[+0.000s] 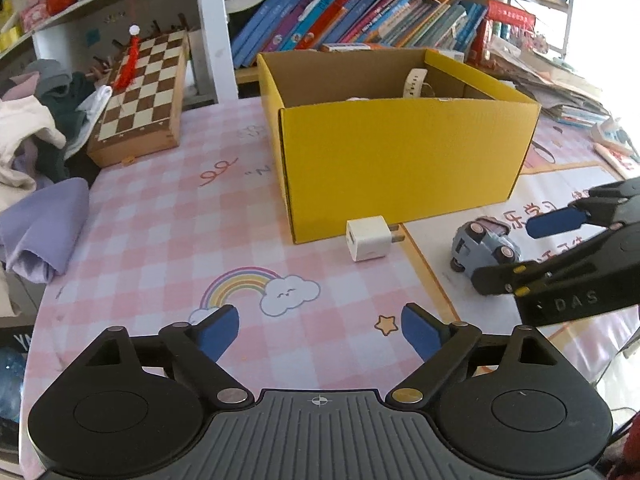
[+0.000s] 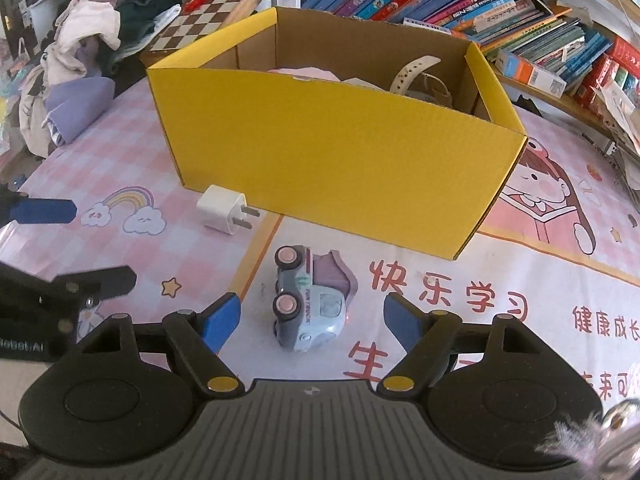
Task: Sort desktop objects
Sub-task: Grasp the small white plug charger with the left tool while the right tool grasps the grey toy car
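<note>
A yellow cardboard box [image 1: 400, 160] [image 2: 328, 152] stands open on the pink checked table; a white watch [image 2: 416, 72] and pale items lie inside. A white plug charger [image 1: 370, 239] [image 2: 222, 209] lies by the box's near corner. A blue-grey toy car [image 2: 308, 308] [image 1: 484, 246] lies on its side. My right gripper [image 2: 312, 320] is open, its fingers either side of the car, not touching it. It also shows in the left wrist view [image 1: 516, 252]. My left gripper [image 1: 320, 330] is open and empty, short of the charger.
A chessboard box [image 1: 144, 92] and a pile of clothes [image 1: 36, 132] lie at the left. A purple cloth [image 1: 44, 228] sits at the table's left edge. Books [image 1: 352, 16] fill the shelf behind the box. Papers [image 1: 560, 84] are stacked at the right.
</note>
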`<state>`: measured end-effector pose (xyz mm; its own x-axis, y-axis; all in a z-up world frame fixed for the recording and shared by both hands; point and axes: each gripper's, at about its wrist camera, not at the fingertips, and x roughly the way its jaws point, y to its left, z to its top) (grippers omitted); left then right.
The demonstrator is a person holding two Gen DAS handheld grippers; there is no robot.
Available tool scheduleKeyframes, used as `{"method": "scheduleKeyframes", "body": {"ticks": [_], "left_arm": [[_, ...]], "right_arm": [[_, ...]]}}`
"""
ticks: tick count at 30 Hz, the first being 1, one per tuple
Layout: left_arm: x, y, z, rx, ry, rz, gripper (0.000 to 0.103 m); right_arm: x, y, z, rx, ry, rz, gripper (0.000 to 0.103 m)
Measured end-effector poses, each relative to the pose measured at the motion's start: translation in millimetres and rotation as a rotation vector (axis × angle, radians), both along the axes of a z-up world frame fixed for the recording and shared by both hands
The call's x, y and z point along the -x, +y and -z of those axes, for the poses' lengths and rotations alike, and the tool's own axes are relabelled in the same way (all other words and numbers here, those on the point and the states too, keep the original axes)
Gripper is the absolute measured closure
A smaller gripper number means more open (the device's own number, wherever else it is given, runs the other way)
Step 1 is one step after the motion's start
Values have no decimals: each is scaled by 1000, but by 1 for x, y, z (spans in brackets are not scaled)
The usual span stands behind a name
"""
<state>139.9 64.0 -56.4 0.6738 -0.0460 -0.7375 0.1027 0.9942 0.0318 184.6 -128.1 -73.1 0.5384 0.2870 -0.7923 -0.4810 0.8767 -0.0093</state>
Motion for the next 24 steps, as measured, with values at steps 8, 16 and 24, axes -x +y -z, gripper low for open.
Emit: {"method": "scheduleKeyframes", "body": {"ticks": [8, 16, 24], "left_arm": [[-5, -3, 1, 5, 5, 3, 12], [-19, -11, 3, 9, 14, 12, 12], [-36, -26, 10, -1, 7, 29, 12]], "right_arm": [[-17, 2, 7, 0, 44, -4, 53], [-23, -6, 6, -15, 45, -27, 60], [-20, -21, -4, -5, 5, -31, 60]]}}
